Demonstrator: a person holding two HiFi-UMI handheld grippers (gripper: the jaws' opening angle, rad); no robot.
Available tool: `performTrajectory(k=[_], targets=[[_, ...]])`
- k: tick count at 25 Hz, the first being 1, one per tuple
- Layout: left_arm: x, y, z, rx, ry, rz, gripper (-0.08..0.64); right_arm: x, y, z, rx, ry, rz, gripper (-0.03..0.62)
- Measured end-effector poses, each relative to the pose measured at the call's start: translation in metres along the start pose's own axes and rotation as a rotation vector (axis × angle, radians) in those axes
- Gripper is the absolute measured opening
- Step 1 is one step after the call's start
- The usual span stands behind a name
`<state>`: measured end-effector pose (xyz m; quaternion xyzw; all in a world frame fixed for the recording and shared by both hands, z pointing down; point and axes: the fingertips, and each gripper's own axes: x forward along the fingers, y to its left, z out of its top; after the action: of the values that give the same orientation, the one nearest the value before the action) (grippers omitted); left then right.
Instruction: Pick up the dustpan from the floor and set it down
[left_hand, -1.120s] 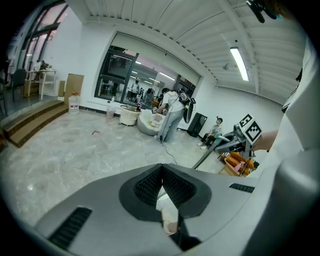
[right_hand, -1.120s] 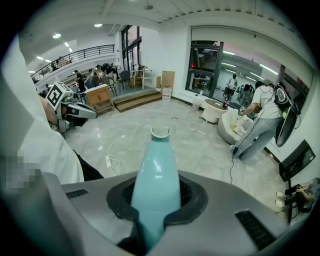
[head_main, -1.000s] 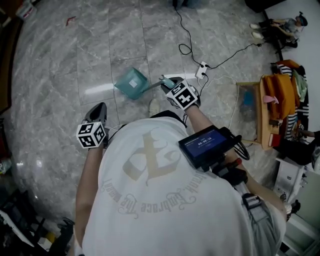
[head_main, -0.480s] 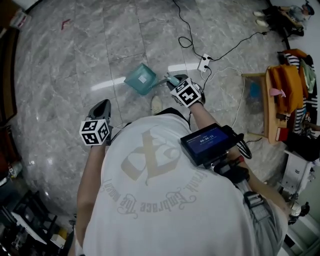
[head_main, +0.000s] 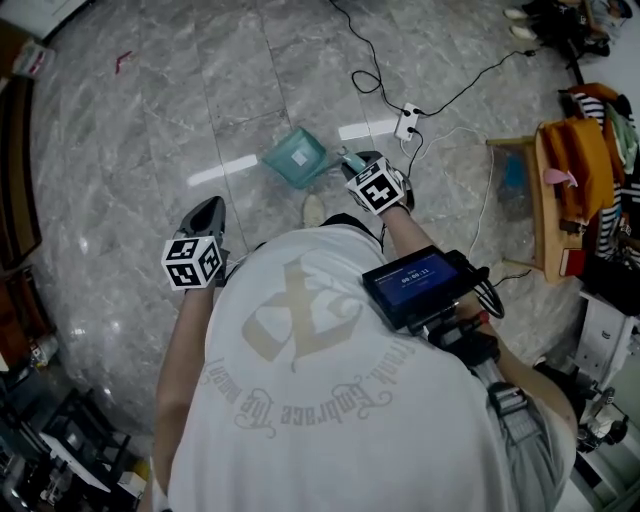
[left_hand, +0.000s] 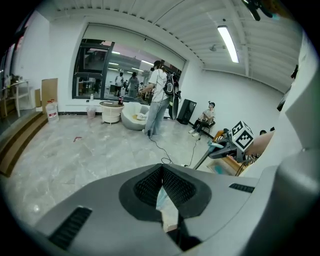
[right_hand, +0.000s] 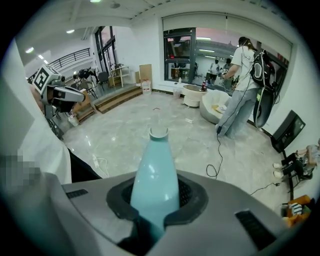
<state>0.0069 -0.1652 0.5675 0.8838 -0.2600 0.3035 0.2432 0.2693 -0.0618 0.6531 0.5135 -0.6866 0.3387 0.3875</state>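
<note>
One gripper (right_hand: 156, 196) (right) round dustpan handle (right_hand: 155, 162)

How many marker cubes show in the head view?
2. One marker cube is on the left tongs, lower left; the other is on the right tongs, gripping the dustpan. None seems hidden.

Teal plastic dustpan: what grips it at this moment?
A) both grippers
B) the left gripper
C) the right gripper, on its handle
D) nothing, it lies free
C: the right gripper is clamped on the handle of the teal plastic dustpan; the left gripper is apart from it.
</note>
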Motion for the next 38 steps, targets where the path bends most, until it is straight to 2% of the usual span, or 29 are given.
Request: performTrajectory(k=[6,21,28,33,38], targets=[[-0.005,0.002,0.002,-0.006,0.007,0.001,0.012,0.000,-0.001,-0.006,0.002,0.007,-0.032,0.075],[-0.036,-0.007,0.003,-0.037,0.032,0.051,0.012,0.014,-0.021,-0.033,0.249,0.014,-0.125,0.075],[0.013,-0.028,0.018,-0.018,0.057,0.041,0.012,0.044,-0.079,-0.054,0.336,0.022,-0.169,0.077],[0.012,-0.029,0.018,-0.008,0.084,0.031,0.012,0.055,-0.082,-0.056,0.391,0.015,-0.217,0.077],[0.007,-0.010,0.016,-0.018,0.104,0.046,0.012,0.075,-0.079,-0.044,0.375,0.035,-0.239,0.078]])
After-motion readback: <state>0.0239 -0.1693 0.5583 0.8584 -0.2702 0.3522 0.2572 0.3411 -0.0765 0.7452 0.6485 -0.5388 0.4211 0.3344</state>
